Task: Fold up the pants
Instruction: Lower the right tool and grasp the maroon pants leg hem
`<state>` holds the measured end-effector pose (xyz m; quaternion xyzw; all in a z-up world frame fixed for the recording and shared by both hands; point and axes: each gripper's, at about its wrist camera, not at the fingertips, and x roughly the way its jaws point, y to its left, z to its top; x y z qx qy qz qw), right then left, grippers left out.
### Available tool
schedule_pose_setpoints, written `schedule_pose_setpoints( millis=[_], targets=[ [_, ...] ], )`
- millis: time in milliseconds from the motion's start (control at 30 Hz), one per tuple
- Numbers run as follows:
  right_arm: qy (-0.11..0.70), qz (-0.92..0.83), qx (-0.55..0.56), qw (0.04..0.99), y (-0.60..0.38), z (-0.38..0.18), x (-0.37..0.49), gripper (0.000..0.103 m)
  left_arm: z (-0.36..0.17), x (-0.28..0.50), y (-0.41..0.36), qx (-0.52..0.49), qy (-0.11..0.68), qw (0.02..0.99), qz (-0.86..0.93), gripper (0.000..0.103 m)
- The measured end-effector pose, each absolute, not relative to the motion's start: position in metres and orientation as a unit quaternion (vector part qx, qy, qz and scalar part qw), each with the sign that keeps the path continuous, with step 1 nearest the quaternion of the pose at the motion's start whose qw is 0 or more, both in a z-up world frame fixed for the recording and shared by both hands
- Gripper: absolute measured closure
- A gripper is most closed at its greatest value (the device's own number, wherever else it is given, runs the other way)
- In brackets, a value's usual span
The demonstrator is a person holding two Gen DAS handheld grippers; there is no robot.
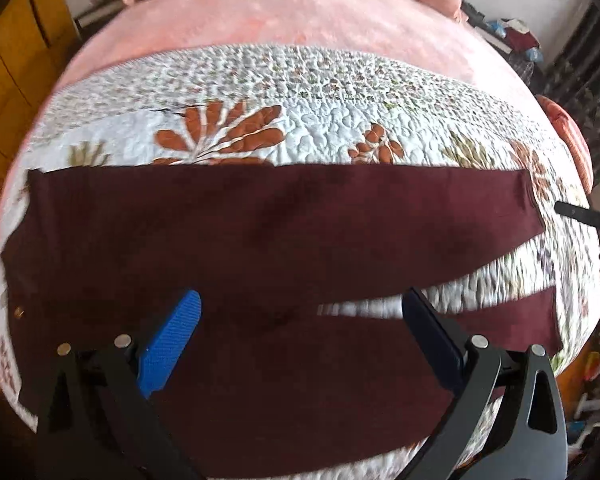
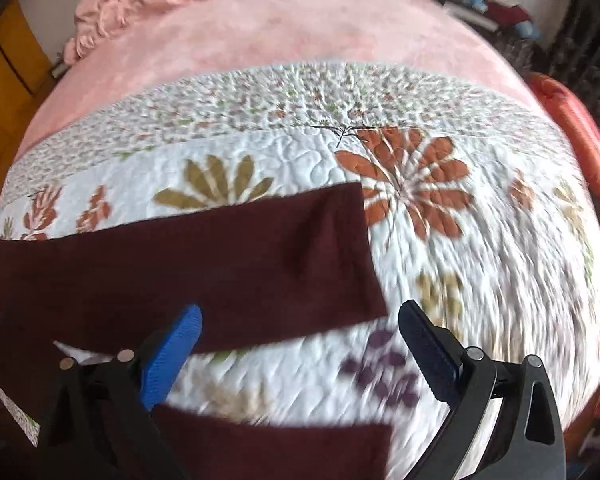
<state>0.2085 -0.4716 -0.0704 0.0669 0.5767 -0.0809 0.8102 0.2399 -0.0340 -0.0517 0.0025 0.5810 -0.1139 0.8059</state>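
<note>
Hovering above the bed, I keep the left gripper (image 1: pixel 300 312) and right gripper (image 2: pixel 300 320) spread wide, empty. Pants (image 1: pixel 240 232) lie flat on the quilt (image 1: pixel 320 120), legs splayed toward three o'clock, ready for stacking one leg on the other.

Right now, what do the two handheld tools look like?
Both match: the left tool and right tool have black angular linkage frames with round silver pivot pins, one bright blue ribbed finger pad and one dark ribbed pad. No cables, sleeves or hands show.

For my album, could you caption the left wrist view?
Open left tool hovering over maroon pants spread flat on a floral quilt.
</note>
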Motion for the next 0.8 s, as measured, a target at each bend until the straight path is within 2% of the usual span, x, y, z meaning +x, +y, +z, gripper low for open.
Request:
schedule_pose_setpoints(
  millis=[167, 300, 567, 600, 667, 700, 733, 800],
  targets=[
    [0.598, -0.052, 0.076, 0.796, -0.505, -0.098, 0.253, 0.004, -0.073, 0.293, -0.055, -0.011, 0.601, 0.786, -0.145, 0.003],
    [0.614, -0.021, 0.145, 0.776, -0.533, -0.128, 0.277, 0.004, -0.092, 0.318, -0.07, 0.001, 0.61, 0.777, -0.157, 0.003],
    [0.611, 0.005, 0.146, 0.778, -0.544, -0.155, 0.296, 0.003, -0.118, 0.345, -0.08, 0.011, 0.616, 0.763, -0.195, 0.003],
    [0.61, 0.01, 0.141, 0.78, -0.543, -0.154, 0.296, 0.008, -0.119, 0.347, -0.081, 0.013, 0.615, 0.762, -0.204, 0.003],
    [0.604, 0.022, 0.117, 0.788, -0.54, -0.148, 0.293, 0.035, -0.12, 0.351, -0.084, 0.02, 0.613, 0.76, -0.216, 0.003],
    [0.602, 0.03, 0.111, 0.791, -0.538, -0.145, 0.292, 0.061, -0.12, 0.353, -0.085, 0.021, 0.612, 0.758, -0.225, 0.003],
    [0.599, 0.034, 0.11, 0.792, -0.539, -0.142, 0.289, 0.076, -0.121, 0.354, -0.086, 0.022, 0.612, 0.756, -0.233, 0.003],
    [0.591, 0.059, 0.123, 0.795, -0.536, -0.133, 0.28, 0.079, -0.121, 0.358, -0.094, 0.029, 0.609, 0.752, -0.251, 0.003]
  ],
)
